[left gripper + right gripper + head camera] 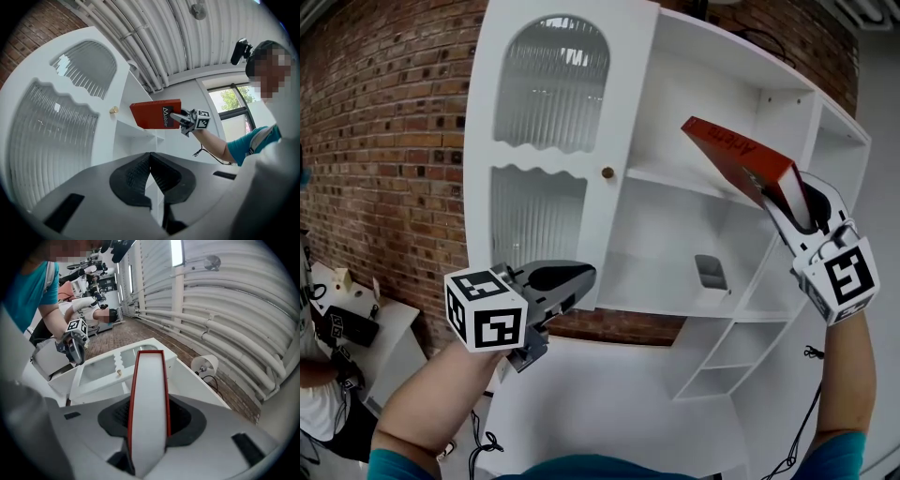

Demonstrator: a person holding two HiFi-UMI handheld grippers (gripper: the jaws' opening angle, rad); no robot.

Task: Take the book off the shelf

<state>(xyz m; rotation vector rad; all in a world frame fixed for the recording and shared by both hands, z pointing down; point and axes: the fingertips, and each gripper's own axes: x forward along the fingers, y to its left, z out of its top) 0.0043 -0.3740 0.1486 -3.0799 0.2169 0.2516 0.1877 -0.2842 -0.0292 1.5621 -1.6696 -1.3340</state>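
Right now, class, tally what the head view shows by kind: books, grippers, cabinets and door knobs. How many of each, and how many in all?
Books: 1, the red book
Grippers: 2, the left gripper and the right gripper
Cabinets: 1, the white cabinet
Door knobs: 1, the knob
Total: 5

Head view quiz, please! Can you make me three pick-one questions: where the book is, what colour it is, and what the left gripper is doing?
1. Where is the book?
A. in a box
B. in the right gripper
C. on the floor

2. What colour is its cover?
A. blue
B. red
C. green

3. How are the fingers of the left gripper?
A. wide open
B. squeezing a ball
C. together, empty

Answers:
1. B, that gripper clamps the book's edge.
2. B, the cover shows red.
3. C, they meet with nothing between.
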